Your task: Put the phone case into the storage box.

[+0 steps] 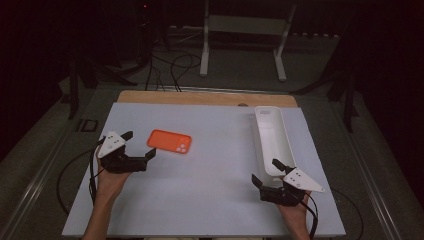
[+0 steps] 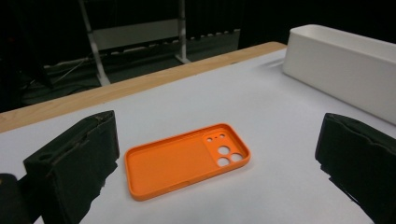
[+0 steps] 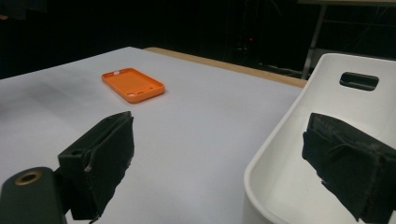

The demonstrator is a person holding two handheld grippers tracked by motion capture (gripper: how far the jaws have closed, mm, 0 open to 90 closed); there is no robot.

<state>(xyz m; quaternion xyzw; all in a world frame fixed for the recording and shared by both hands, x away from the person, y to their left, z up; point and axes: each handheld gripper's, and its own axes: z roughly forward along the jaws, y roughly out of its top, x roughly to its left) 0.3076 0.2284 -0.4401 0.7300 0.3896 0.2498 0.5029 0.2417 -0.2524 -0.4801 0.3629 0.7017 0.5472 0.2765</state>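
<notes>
- Left gripper (image 1: 139,145), jaws spread and empty, should straddle the orange phone case (image 1: 169,141) (lying hollow-side up) squarely near the desk's left edge.
- Right gripper (image 1: 266,172), jaws likewise apart, waits at the white tray (image 1: 272,137).

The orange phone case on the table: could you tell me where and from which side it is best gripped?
Grip the phone case across its two long edges near the middle, coming down from above with the open left gripper. It lies flat, hollow side up, so its thin raised rim is the only hold.

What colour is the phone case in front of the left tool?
Orange; the phone case shows best in the left gripper view.
</notes>
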